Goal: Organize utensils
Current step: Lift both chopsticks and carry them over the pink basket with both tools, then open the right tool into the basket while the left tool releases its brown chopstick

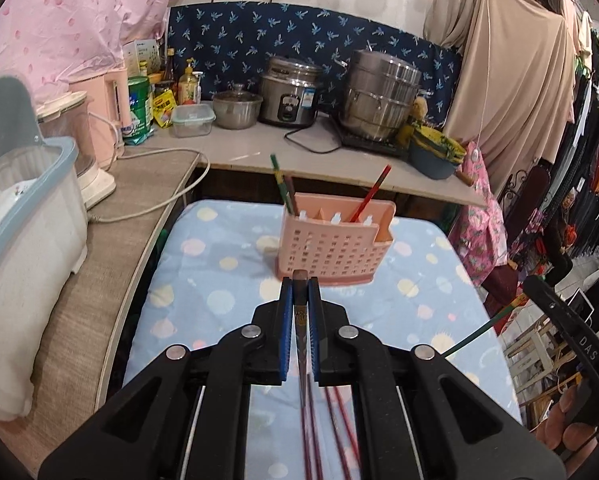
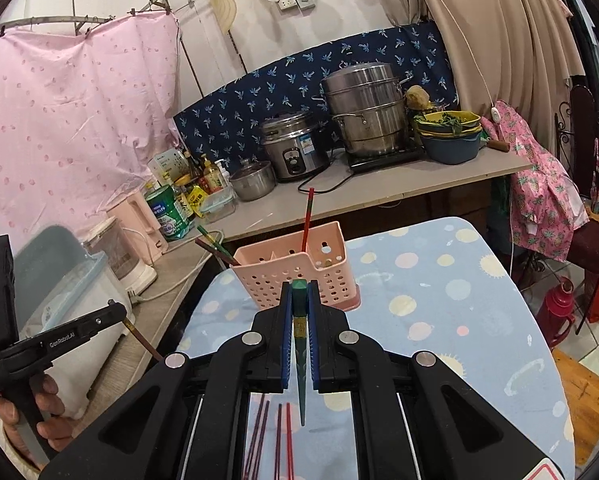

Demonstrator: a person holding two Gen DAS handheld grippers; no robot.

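Observation:
A pink perforated utensil holder (image 1: 331, 244) stands on the dotted blue tabletop (image 1: 219, 280), with a red chopstick (image 1: 369, 194) and a green and a brown chopstick (image 1: 283, 188) standing in it. My left gripper (image 1: 300, 280) is shut on a dark brown chopstick (image 1: 300, 320), short of the holder. My right gripper (image 2: 299, 288) is shut on a green chopstick (image 2: 300, 344), just before the holder (image 2: 295, 276). Several red and dark chopsticks (image 2: 279, 440) lie on the table under the grippers.
A shelf behind holds a rice cooker (image 1: 291, 94), a steel steamer pot (image 1: 379, 96), a small pot (image 1: 235, 110), bowls (image 1: 435, 152) and bottles. A plastic bin (image 1: 23, 216) and a blender stand on the left counter. Clothes hang at right.

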